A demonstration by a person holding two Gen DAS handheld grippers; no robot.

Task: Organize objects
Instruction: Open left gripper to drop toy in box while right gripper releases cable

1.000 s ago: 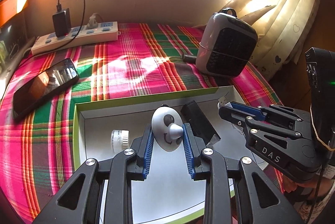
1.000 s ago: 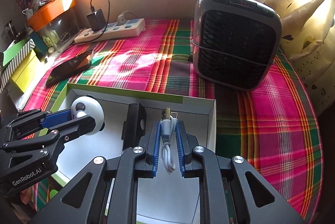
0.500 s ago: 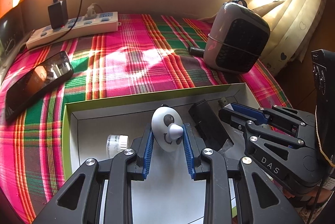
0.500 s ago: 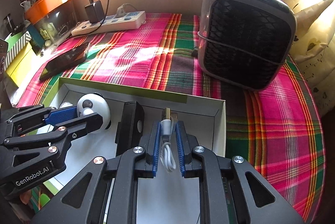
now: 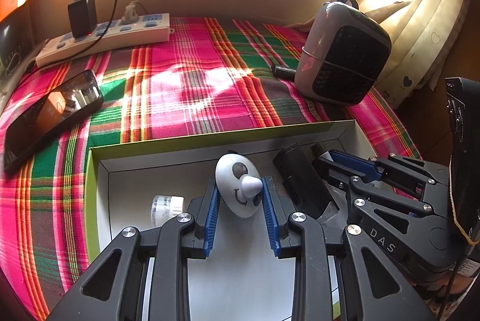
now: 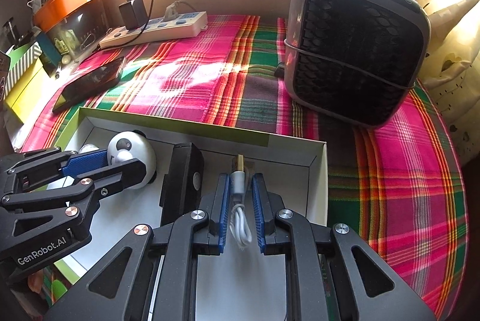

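Both tongs have loosened since a second ago. Left tongs (image 5: 240, 195) then pinched the panda toy (image 5: 238, 189); now the blue pads stand a little wider, the left one showing a sliver of gap, and the toy sits between them inside the box (image 5: 210, 141). Right tongs (image 6: 241, 192) had squeezed the white cable (image 6: 240, 213); now both pads stand apart from it, released, and the coiled cable lies on the box floor near the far right corner, its gold plug pointing at the far wall.

Between toy and cable lies a black block (image 6: 181, 183), lengthwise in the box. A small white-capped bottle (image 5: 166, 205) rests left of the toy (clear only in the left view; the right view barely shows it behind the other tool).

On the plaid cloth (image 5: 192, 87) beyond the box, a phone (image 5: 51, 114) lies toward the left edge, a power strip (image 5: 102, 40) along the far edge, and a grey fan heater (image 6: 354, 45) at the far right. Only the right view catches the yellow and striped boxes (image 6: 21, 78) past the left edge.
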